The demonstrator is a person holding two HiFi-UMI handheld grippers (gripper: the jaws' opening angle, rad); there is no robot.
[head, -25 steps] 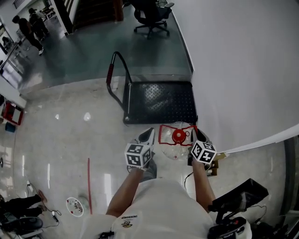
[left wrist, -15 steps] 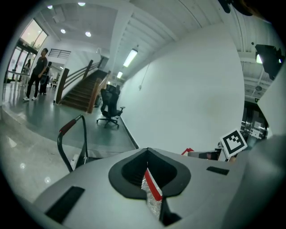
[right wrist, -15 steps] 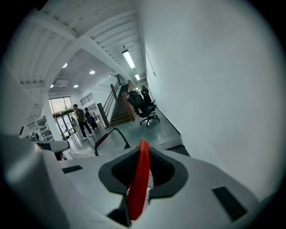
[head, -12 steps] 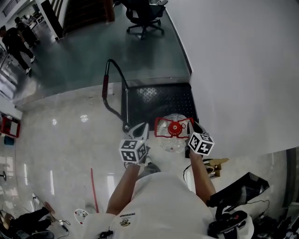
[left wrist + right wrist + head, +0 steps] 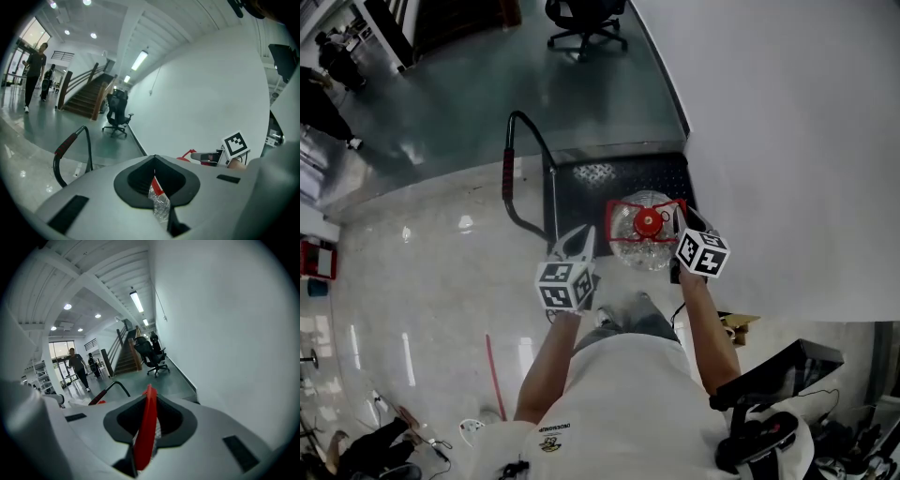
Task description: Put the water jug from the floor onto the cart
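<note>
- Jaws of left gripper [image 5: 578, 242] and right gripper [image 5: 682, 223] pinch the red handle frame of the clear round plastic water jug [image 5: 645, 246], red-capped, between them.
- It hangs over the near edge of the black flat platform cart [image 5: 600, 185], beside the white wall [image 5: 787, 141].
- Black swivel chair [image 5: 581, 14] stands well beyond.

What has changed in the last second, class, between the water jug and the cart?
The water jug, carried between the left gripper and right gripper, moved forward from in front of the cart to over its near end. Both grippers stayed shut on it; the cart did not move.
</note>
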